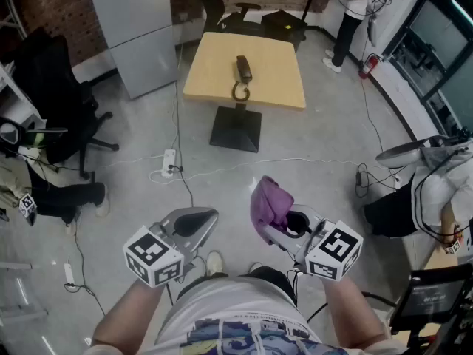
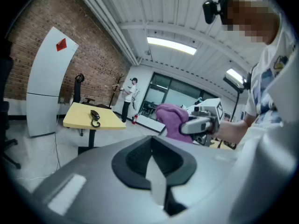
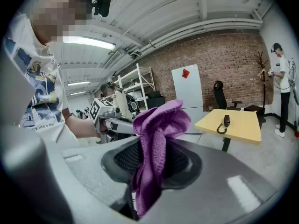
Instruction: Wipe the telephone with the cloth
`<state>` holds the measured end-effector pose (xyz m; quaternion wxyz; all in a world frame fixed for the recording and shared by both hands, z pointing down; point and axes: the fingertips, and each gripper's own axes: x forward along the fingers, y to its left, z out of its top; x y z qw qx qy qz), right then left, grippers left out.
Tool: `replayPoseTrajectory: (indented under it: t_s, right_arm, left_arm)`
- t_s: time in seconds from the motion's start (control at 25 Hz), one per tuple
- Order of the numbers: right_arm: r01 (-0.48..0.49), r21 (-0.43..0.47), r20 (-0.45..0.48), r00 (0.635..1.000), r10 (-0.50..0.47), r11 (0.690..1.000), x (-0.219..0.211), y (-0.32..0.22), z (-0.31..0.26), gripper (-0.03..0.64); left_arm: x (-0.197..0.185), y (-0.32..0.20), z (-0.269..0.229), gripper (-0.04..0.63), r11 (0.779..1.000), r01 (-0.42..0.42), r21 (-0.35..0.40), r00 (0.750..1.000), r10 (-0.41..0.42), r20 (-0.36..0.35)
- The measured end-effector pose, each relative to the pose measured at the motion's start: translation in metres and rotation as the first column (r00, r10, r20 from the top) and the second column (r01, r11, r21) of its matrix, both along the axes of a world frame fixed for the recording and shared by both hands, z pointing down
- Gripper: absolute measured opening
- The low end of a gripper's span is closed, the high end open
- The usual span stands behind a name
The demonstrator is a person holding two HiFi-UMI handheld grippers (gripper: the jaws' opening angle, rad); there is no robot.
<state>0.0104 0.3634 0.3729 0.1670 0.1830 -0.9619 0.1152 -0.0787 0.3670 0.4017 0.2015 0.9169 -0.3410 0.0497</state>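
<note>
Looking down, the head view alone is showing the telephone [image 1: 242, 71] lying mid-way across the table [image 1: 277, 72], well apart from both grippers, its long axis running away from the person, cord curling nearest. The right gripper [image 3: 149, 190] is clamping the cloth [image 3: 156, 134]; the left gripper [image 2: 155, 174] is sitting closed, empty.

Both forearms [image 1: 122, 320] are out low ahead of the torso, a tool in each hand. The left tool [image 1: 198, 217] points forward, jaws pressed together with nothing between them. The right tool [image 1: 290, 226] sits alongside, well apart, jaws clamped on the cloth [image 1: 270, 202], which bunches up above them.
</note>
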Motion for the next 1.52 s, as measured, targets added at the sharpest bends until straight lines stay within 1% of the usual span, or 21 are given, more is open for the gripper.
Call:
replayPoseTrajectory:
  t_s: [0.16, 0.36, 0.56, 0.76, 0.96, 1.28, 1.4, 1.52]
  right_arm:
    - [-0.004, -0.031, -0.004, 1.0, 0.004, 0.999, 0.002, 0.0, 0.004, 0.107]
    - [0.014, -0.04, -0.018, 1.0, -0.015, 0.999, 0.0, -0.001, 0.006, 0.107]
    - [0.042, -0.05, -0.014, 0.999, -0.042, 0.998, -0.017, -0.005, 0.004, 0.107]
    - [0.111, -0.046, -0.018, 0.994, -0.112, 0.993, -0.041, -0.009, 0.005, 0.107]
    - [0.133, -0.032, -0.027, 0.991, -0.134, 0.991, -0.054, -0.005, 0.006, 0.107]
    - [0.139, -0.048, -0.016, 0.99, -0.14, 0.989, -0.048, -0.008, 0.017, 0.107]
    - [0.135, -0.057, 0.0, 0.991, -0.135, 0.989, -0.037, -0.018, 0.017, 0.107]
    - [0.114, -0.072, 0.005, 0.994, -0.113, 0.991, -0.015, -0.032, 0.011, 0.107]
  left_arm:
    - [0.004, 0.0, 0.002, 0.005, 1.0, -0.012, -0.01, 1.0, 0.012, 0.001]
    - [0.009, 0.0, 0.002, 0.005, 1.0, -0.023, -0.015, 1.0, 0.023, 0.009]
    - [-0.001, -0.003, 0.001, 0.005, 1.0, -0.006, -0.017, 1.0, 0.006, 0.005]
    - [-0.021, -0.005, -0.001, 0.005, 0.999, 0.05, 0.002, 0.999, -0.05, 0.016]
    - [-0.036, 0.0, 0.004, 0.005, 0.997, 0.076, 0.004, 0.997, -0.076, 0.019]
    - [-0.036, -0.008, 0.018, 0.005, 0.995, 0.098, -0.016, 0.995, -0.097, 0.03]
    - [-0.027, -0.016, 0.019, 0.005, 0.995, 0.099, -0.027, 0.994, -0.098, 0.041]
    - [-0.007, -0.031, 0.015, 0.005, 0.995, 0.083, -0.047, 0.996, -0.081, 0.045]
